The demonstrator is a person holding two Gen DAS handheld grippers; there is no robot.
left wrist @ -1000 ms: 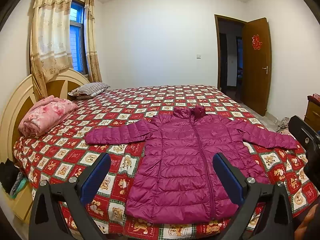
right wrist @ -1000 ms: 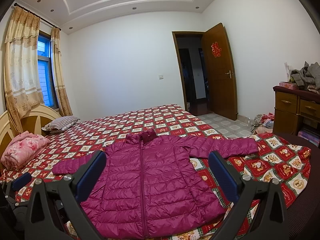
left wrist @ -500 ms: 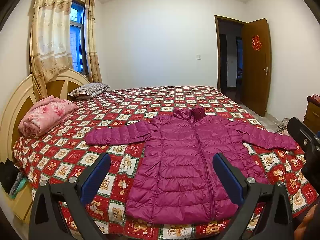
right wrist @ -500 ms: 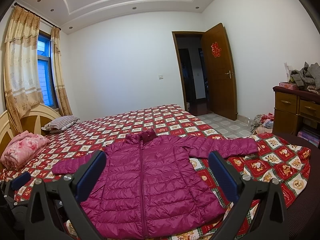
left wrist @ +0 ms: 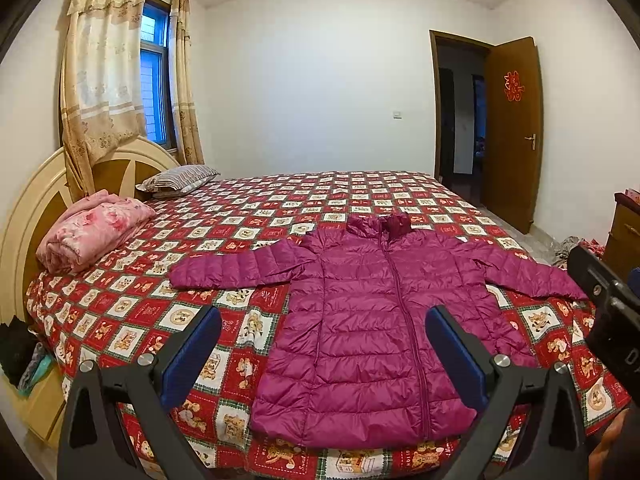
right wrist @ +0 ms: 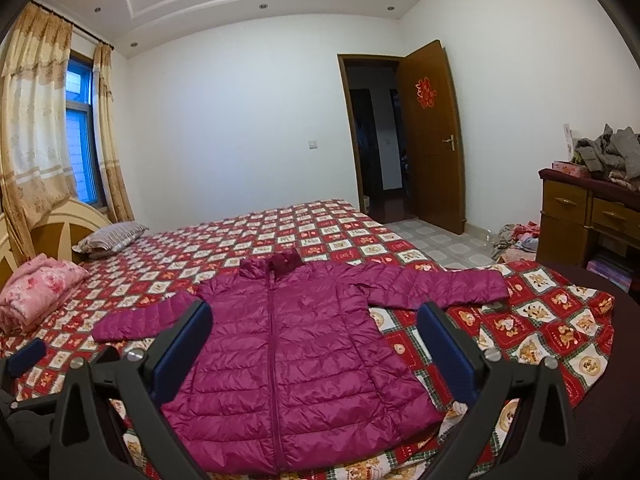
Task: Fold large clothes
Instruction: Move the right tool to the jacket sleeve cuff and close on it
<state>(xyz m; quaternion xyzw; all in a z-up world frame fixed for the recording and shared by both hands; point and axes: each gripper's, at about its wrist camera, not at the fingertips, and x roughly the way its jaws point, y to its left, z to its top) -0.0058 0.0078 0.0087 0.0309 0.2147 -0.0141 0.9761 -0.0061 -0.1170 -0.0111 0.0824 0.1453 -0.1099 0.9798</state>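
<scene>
Left of the bed: a rolled pink floral quilt point(left wrist: 92, 234) lies against the cream and brown wooden headboard point(left wrist: 36, 204), with a grey striped pillow point(left wrist: 180, 178) beyond it, both well apart from the garment.
Left tool: the left tool point(left wrist: 323, 356) hangs above the near edge of the bed, its blue-padded jaws spread wide with nothing between them.
Garment: the magenta quilted puffer jacket point(left wrist: 372, 320) lies flat and zipped on the red checked cartoon-print bedspread point(left wrist: 132, 320), collar away from the person, hem at the near edge, both sleeves stretched out sideways.
Right tool: the right tool point(right wrist: 314, 350) also hovers short of the hem, jaws fully apart and empty.
Change: almost none; across the last second both views hold steady, the jacket shifting only slightly in frame, and neither tool has closed or dropped.
Meaning: no fold appears begun; the jacket looks spread and ready, so the likely opening step is bringing a sleeve across the body.
Right of the bed: a brown wooden dresser point(right wrist: 580, 216) carries a heap of grey clothes point(right wrist: 608, 152).
</scene>
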